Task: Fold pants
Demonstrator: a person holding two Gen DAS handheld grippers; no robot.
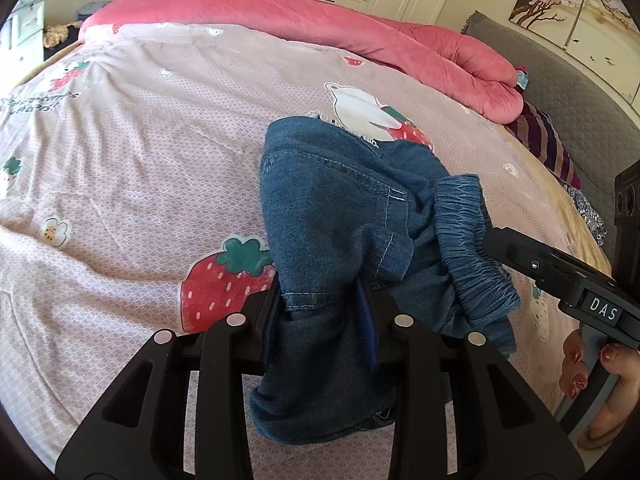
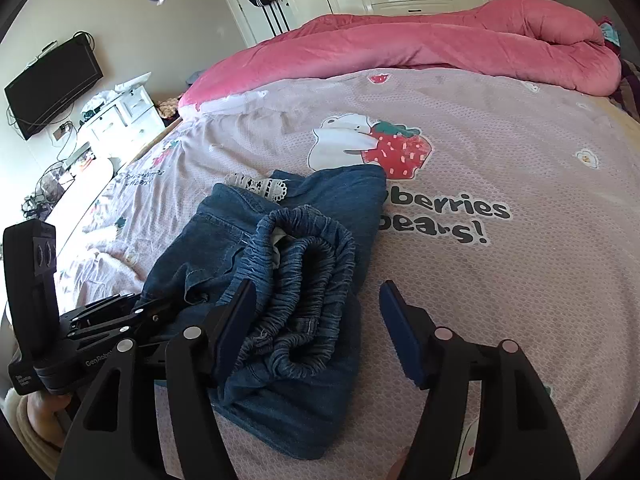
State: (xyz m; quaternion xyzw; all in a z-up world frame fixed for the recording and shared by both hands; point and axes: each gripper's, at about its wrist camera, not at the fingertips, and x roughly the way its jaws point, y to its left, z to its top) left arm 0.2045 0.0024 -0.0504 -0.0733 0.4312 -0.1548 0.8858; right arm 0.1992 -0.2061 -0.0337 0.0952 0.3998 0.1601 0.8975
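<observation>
In the left wrist view, the left gripper (image 1: 324, 304) is clamped on a fold of the pants (image 1: 340, 208), the denim bunched between its two fingers (image 1: 370, 320) and hanging down below them toward the camera. Ahead of the fingers the rest of the pants lies heaped on the sheet (image 1: 160, 152), with the elastic waistband (image 1: 472, 248) off to the right of the fingers. The right gripper (image 1: 560, 276) comes in from the right edge, its tip at the waistband; whether it touches the cloth there is hard to tell. A hand (image 1: 600, 376) holds its grip below. A pink quilt (image 1: 320, 28) lies far ahead across the bed. In the right wrist view, the right gripper (image 2: 318, 320) stands wide open, holding nothing. The waistband (image 2: 304, 276) lies bunched in rolls just inside the left finger (image 2: 236, 320), which rests against it, while the right finger (image 2: 400, 332) is clear over bare sheet (image 2: 500, 280). The pants (image 2: 320, 208) stretch ahead, folded, with a lace trim (image 2: 260, 188) at the far end. The left gripper (image 2: 112, 320) sits at the left, gripping the denim's edge.
</observation>
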